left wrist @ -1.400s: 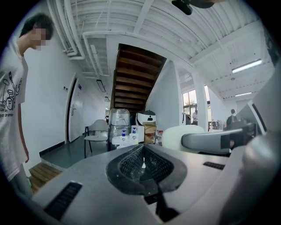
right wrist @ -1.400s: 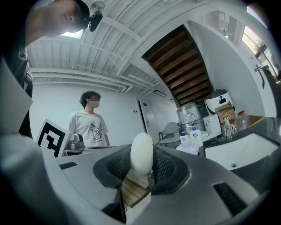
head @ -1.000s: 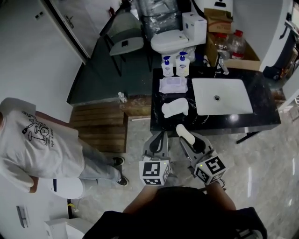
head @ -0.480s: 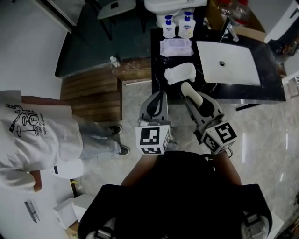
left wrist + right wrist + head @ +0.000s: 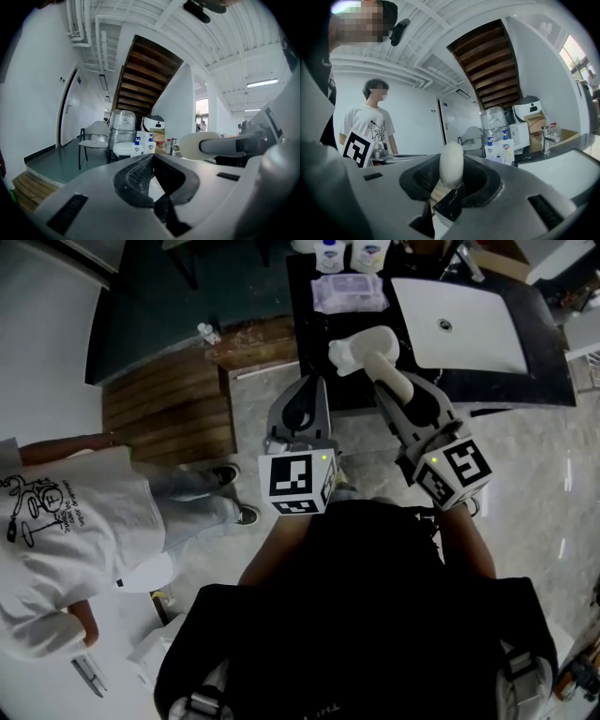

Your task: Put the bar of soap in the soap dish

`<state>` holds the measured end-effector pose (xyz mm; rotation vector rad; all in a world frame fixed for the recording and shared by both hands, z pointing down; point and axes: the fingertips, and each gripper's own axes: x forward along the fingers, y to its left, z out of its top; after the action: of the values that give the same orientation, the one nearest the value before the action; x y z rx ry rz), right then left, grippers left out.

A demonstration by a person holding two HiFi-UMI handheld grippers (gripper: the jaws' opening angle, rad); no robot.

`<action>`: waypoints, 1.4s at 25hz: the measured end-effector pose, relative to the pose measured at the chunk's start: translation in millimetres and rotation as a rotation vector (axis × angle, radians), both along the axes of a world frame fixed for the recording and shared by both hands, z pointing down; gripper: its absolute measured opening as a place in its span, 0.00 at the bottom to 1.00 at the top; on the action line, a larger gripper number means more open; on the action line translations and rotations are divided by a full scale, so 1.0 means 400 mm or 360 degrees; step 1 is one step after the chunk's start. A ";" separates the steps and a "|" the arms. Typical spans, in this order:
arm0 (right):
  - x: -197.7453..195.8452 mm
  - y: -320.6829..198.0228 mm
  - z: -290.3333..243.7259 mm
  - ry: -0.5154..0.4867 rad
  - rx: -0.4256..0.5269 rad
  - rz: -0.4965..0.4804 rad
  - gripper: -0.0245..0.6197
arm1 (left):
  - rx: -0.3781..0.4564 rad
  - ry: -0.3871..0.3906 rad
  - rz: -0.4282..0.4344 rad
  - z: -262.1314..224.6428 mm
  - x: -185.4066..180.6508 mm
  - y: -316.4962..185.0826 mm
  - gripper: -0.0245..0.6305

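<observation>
- Surface (image 5: 319, 343) stood ahead of the person; sink (image 5: 464, 324) set in its right part, tap (image 5: 466, 259) behind the sink.
- Soap dish (image 5: 349, 352) sat left of the sink, near the front edge.
- Wipes pack (image 5: 347, 292) lay behind the dish; two pump bottles (image 5: 326, 254) stood side by side behind the pack, at the back edge.
- Right tongs (image 5: 412, 401) reached over the front edge, bar of soap (image 5: 386, 367) between them and over the dish's near end; contact with the dish couldn't be told.
- Left tongs (image 5: 314, 382) were left of the right ones, just before the front edge, over the floor.
- Wooden platform (image 5: 169, 399) lay on the floor left of the surface, a small bottle (image 5: 208, 332) at its far edge.
- Bystander (image 5: 66, 540) stood further left, well apart.
</observation>
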<state>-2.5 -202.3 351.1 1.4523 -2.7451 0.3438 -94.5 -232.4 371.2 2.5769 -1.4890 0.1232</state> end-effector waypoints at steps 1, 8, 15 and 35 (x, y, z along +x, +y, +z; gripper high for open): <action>-0.001 -0.005 -0.001 0.0004 0.0005 0.0010 0.22 | 0.0001 -0.0002 0.0006 0.002 -0.003 -0.005 0.04; -0.005 -0.011 -0.012 0.0053 0.0031 0.0056 0.22 | 0.0022 0.0025 0.0051 -0.009 -0.003 -0.020 0.04; 0.013 -0.009 -0.026 0.0059 0.0037 0.0080 0.22 | 0.0040 0.0059 0.0067 -0.026 0.010 -0.023 0.04; 0.113 -0.174 -0.002 0.0065 0.0018 -0.0062 0.22 | 0.0041 -0.0031 -0.0021 -0.029 0.095 -0.185 0.04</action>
<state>42.7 -271.9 350.4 1.3897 -2.7433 0.2949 -56.5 -306.3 359.5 2.5927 -1.5236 0.1286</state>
